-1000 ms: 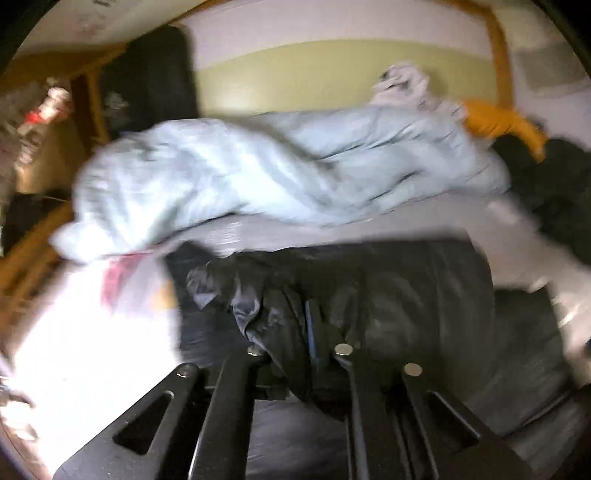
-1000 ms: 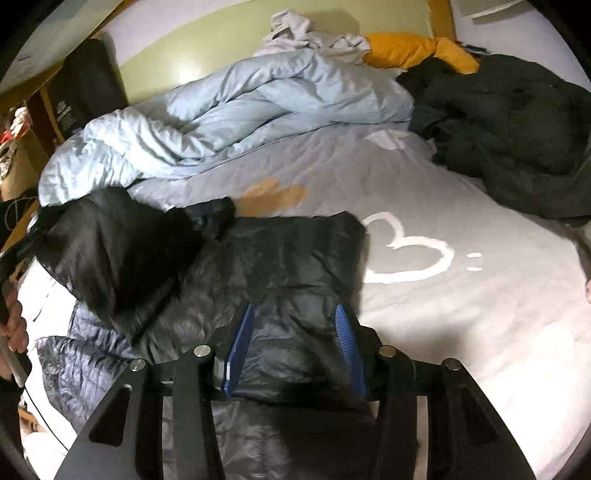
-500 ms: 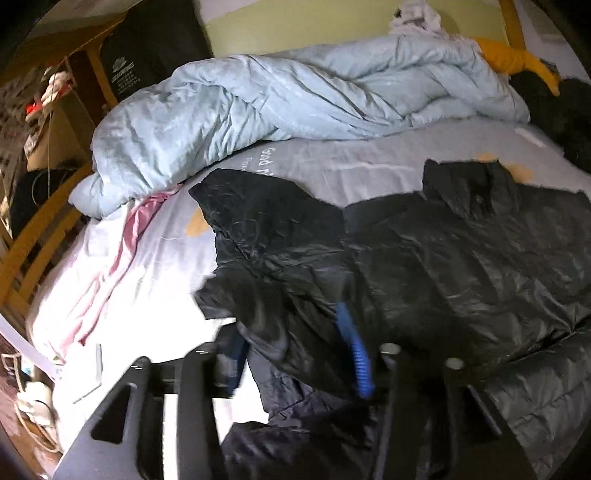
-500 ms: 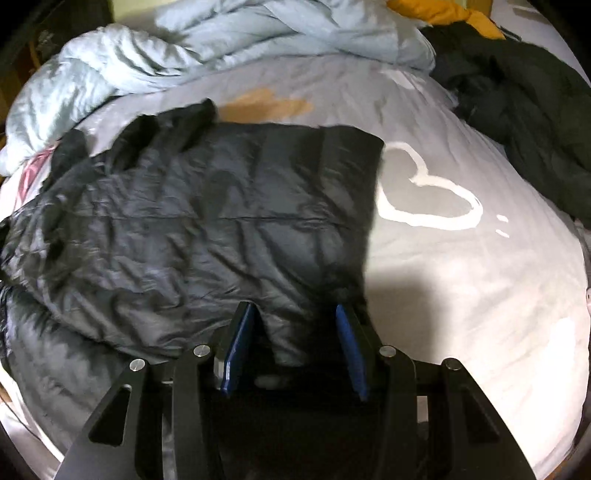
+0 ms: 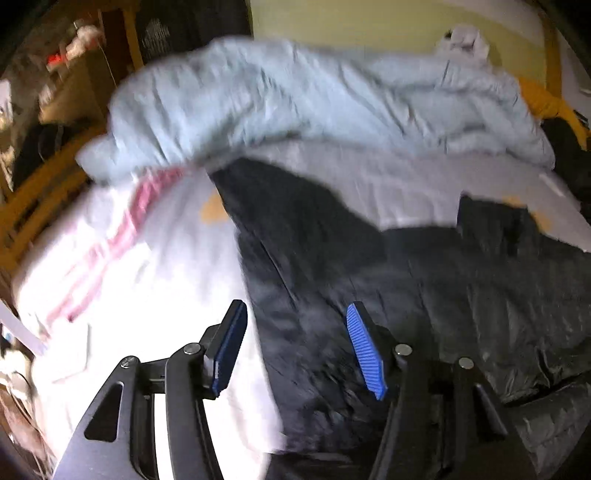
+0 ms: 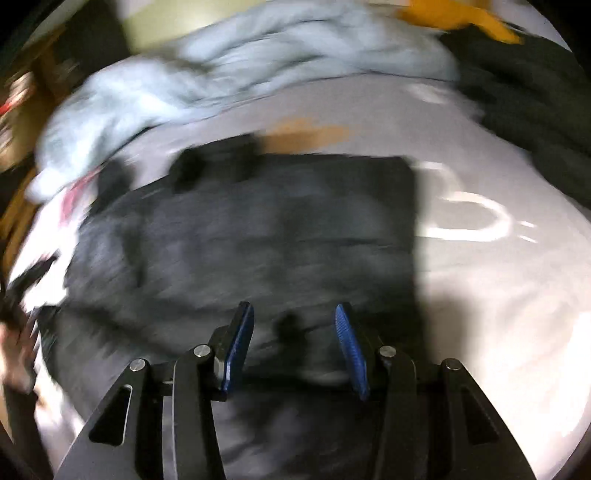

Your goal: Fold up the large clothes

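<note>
Garment: the black quilted puffer jacket (image 6: pixel 258 229) lies spread flat on the grey bed sheet (image 6: pixel 498 295), its long side running across your view.
Left tool (image 5: pixel 295 343): jaws apart, empty, over the jacket's left edge.
Right tool (image 6: pixel 291 343): jaws apart, nothing clamped, above the near hem.
Pivot: the near hem sits directly beneath both tools; the far edge lies toward the pale blue duvet (image 5: pixel 314 99).

jacket (image 5: pixel 461 295): I see quilted black cloth, faint sheen
duvet (image 5: pixel 314 99): pale blue, rumpled cloth
fingers (image 5: pixel 364 350): ribbed blue pads

dim room, pale green wall (image 5: pixel 369 22), wooden bed frame (image 5: pixel 33 206), cluttered shelf (image 5: pixel 62 62).
</note>
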A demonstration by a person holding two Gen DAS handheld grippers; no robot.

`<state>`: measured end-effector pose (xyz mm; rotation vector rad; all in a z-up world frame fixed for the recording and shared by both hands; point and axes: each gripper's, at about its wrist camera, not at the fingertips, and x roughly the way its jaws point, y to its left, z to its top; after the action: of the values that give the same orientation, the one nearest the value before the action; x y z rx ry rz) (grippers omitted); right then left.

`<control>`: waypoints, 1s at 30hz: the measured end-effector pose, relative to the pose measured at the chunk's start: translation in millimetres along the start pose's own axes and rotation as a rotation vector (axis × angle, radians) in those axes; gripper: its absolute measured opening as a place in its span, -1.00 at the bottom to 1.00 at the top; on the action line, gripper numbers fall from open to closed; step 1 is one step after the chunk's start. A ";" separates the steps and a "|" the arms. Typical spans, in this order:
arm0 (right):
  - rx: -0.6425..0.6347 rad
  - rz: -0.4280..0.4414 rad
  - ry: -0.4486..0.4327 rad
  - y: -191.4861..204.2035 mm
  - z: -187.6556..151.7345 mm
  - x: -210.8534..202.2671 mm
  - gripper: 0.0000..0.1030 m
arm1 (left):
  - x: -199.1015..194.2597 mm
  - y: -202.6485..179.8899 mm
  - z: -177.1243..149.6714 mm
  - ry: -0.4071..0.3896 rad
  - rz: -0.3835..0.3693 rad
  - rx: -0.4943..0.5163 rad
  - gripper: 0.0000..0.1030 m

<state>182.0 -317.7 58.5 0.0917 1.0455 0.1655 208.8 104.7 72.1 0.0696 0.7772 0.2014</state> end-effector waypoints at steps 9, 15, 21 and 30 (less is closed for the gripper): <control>-0.018 -0.145 0.137 11.2 -5.5 52.8 -0.06 | -25.3 37.4 -4.3 -0.092 -0.065 -0.048 0.12; 0.010 -0.175 0.091 9.8 -6.8 39.7 -0.05 | 5.0 58.7 3.0 -0.055 -0.027 -0.075 0.14; 0.032 -0.171 -0.046 17.7 -0.3 -1.1 -0.01 | 49.1 85.4 8.4 0.004 -0.043 -0.135 0.14; -0.050 -0.201 -0.113 37.9 8.0 -12.9 -0.01 | 145.4 98.8 23.5 0.138 -0.183 -0.195 0.18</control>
<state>179.1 -282.7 79.3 -0.0491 0.9315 0.0034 311.1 231.6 2.1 -0.2008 0.8922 0.1081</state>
